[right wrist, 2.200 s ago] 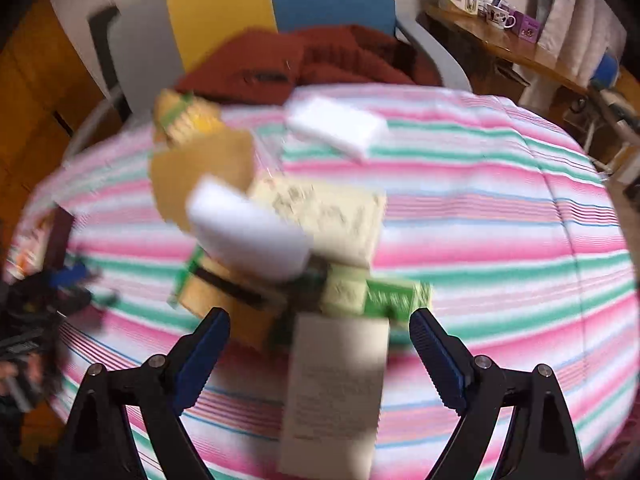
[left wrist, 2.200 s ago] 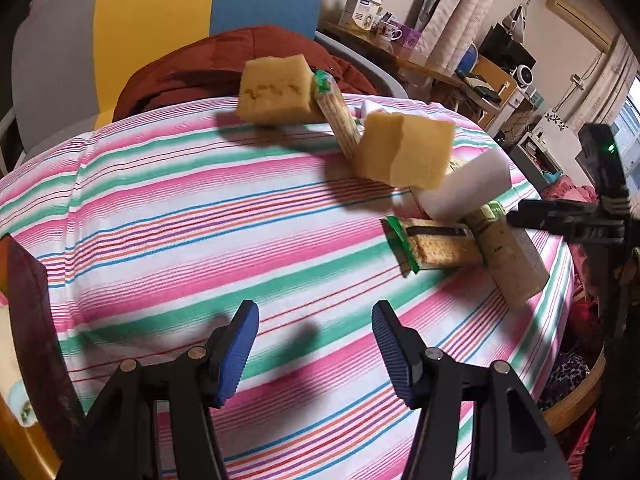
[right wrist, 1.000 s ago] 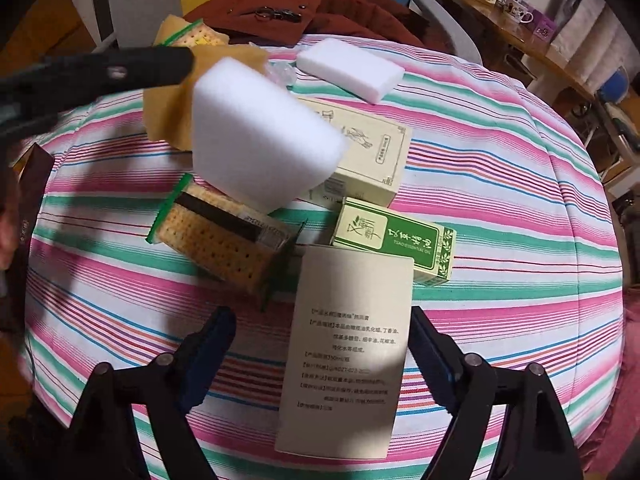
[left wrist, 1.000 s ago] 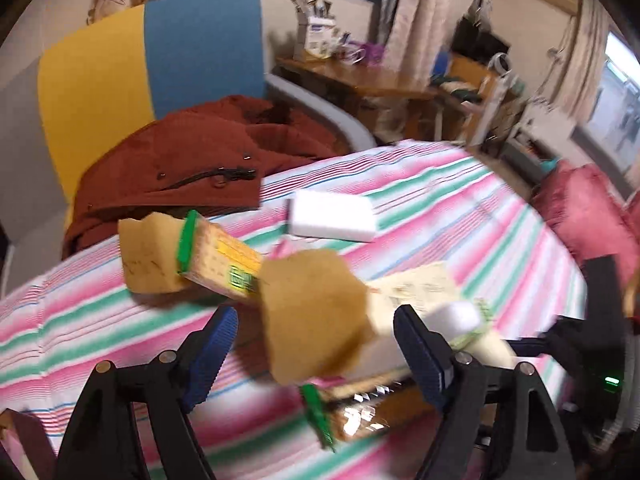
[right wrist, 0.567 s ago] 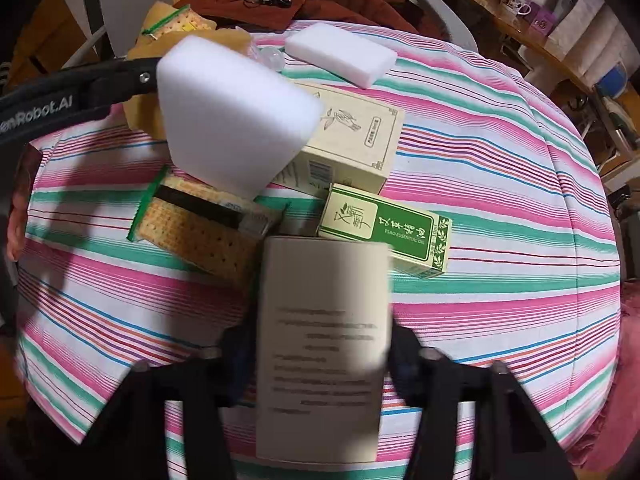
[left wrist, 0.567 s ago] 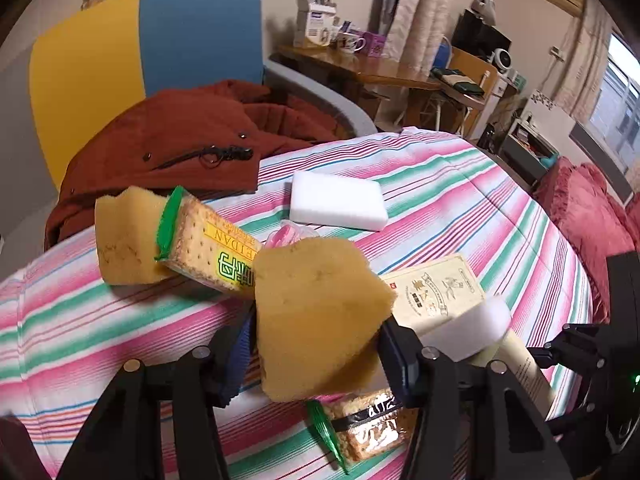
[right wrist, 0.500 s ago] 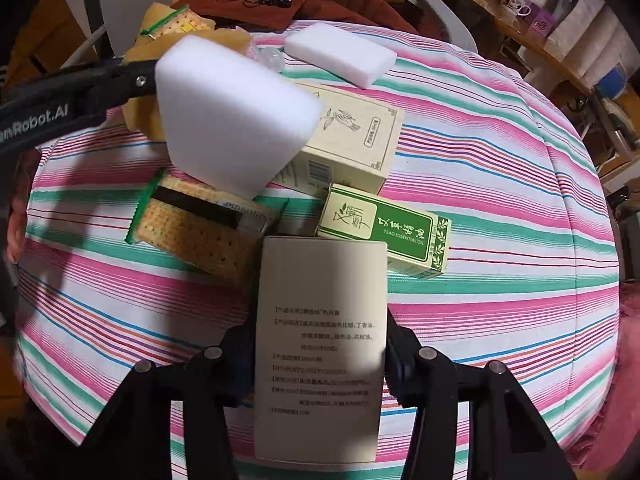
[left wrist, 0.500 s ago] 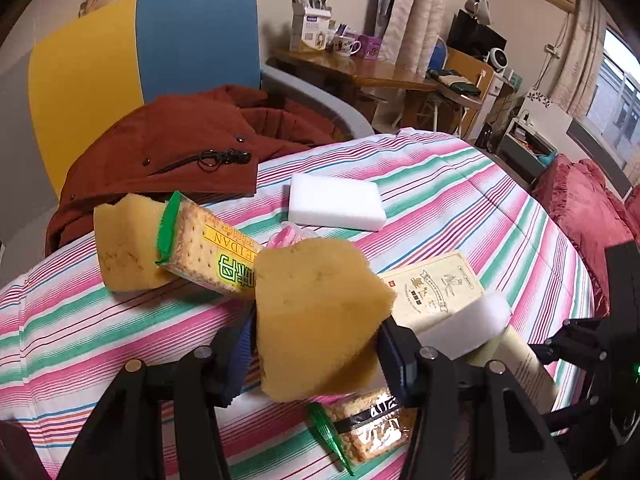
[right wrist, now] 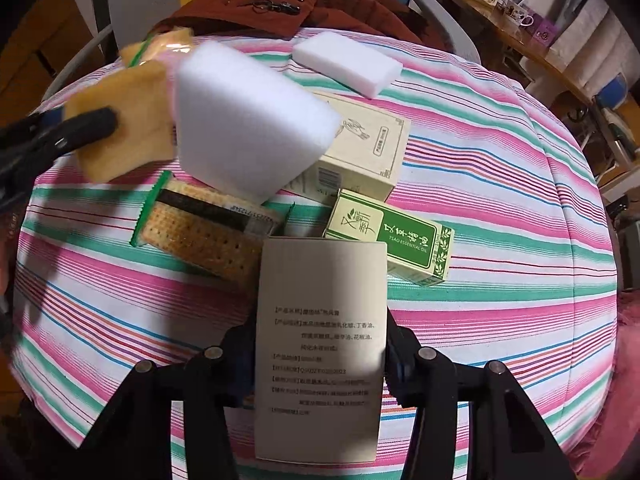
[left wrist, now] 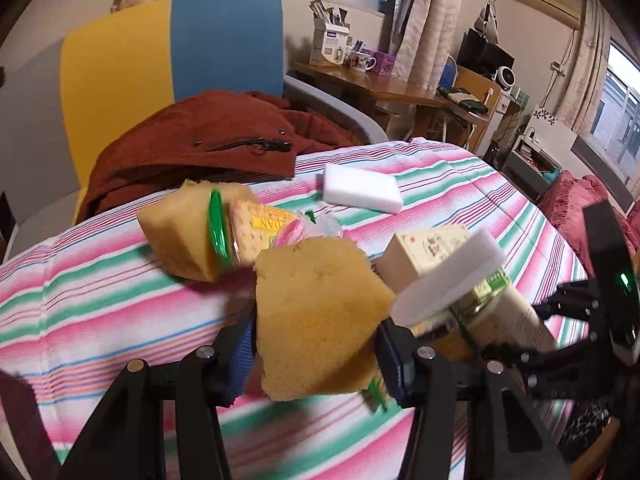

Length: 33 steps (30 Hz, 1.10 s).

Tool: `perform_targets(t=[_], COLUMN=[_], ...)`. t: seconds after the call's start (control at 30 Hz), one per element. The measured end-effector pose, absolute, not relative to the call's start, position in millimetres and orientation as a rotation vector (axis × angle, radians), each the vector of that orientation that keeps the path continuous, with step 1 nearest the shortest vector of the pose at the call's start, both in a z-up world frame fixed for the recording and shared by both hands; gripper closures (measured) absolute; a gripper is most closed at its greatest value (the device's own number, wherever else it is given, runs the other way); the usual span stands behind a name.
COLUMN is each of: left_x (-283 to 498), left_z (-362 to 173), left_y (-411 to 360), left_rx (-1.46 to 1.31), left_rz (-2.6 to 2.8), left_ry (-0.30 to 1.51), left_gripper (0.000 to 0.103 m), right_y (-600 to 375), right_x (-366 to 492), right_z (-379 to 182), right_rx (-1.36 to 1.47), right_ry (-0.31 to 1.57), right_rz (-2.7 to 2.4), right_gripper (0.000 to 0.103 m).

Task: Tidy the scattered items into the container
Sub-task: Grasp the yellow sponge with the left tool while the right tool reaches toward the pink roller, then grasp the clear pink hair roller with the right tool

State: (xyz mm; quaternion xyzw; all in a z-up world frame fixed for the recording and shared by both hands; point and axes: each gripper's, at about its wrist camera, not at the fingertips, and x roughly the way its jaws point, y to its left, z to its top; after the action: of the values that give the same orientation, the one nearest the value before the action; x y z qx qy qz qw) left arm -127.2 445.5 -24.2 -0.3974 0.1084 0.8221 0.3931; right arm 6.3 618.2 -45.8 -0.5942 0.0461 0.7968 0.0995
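While both hand-held grippers have something in them, no container shows in either view, so I can't say where this stuff ends up.

Biggest thing is the striped bench [right wrist: 500, 184] itself, spread out ahead of both grippers. Ahead of the right hand-held gripper [right wrist: 320, 364] sit a cracker pack [right wrist: 200, 236] to its left, a green box [right wrist: 396, 240] just past its tip on the right, a cream box [right wrist: 368, 152] beyond that, and a flat white sponge [right wrist: 348, 64] farthest off. Another white sponge [right wrist: 244, 120] is tilted up over the pile; what props it I can't tell.

Right gripper is clamped on a tan carton [right wrist: 320, 320], jaws pressed on its two long edges. Stiff cardboard, probably light; a grip across the narrow width looks sensible, just don't crush it.

Left hand-held gripper [left wrist: 316, 344] is closing on a yellow sponge [left wrist: 316, 312], pads already squeezing both sides. Soft and featherlight, so it'll squash rather than slip; mid-body hold seems fine.

Pose-wise, the right one points steeply down at the bench, while the left is angled shallower, looking across toward the chair.
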Motion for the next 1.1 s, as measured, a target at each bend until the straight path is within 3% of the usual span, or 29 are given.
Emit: perform_targets(t=[0.43, 0.7, 0.77, 0.8, 0.83, 0.97, 1.1], left_x=[-103, -84, -77, -73, -69, -57, -47], left_z=[-50, -42, -43, -43, -43, -43, -45], left_y=[355, 319, 310, 307, 304, 292, 286], left_rx=[-1.184, -1.152, -1.151, -1.143, -1.133, -1.114, -1.094], left_rz=[2.094, 2.109, 2.095, 2.096, 2.095, 2.080, 2.064], left_ry=[0.212, 0.201, 0.184, 0.187, 0.190, 0.184, 0.200], left_gripper=[0.051, 0.051, 0.051, 0.051, 0.051, 0.051, 0.051], right_y=[600, 580, 577, 575, 572, 566, 540], right_x=[9, 17, 23, 25, 29, 40, 26], right_z=[-47, -31, -28, -25, -20, 2, 10], right_rx=[-1.723, -1.657, -1.625, -1.589, -1.546, -1.337, -1.278], right_ry=[0.169, 0.244, 0.285, 0.280, 0.276, 0.360, 0.776], right_rz=[2.374, 2.427, 2.423, 2.405, 2.408, 2.438, 2.690], right_gripper=[0.051, 0.050, 0.038, 0.017, 0.009, 0.009, 0.009])
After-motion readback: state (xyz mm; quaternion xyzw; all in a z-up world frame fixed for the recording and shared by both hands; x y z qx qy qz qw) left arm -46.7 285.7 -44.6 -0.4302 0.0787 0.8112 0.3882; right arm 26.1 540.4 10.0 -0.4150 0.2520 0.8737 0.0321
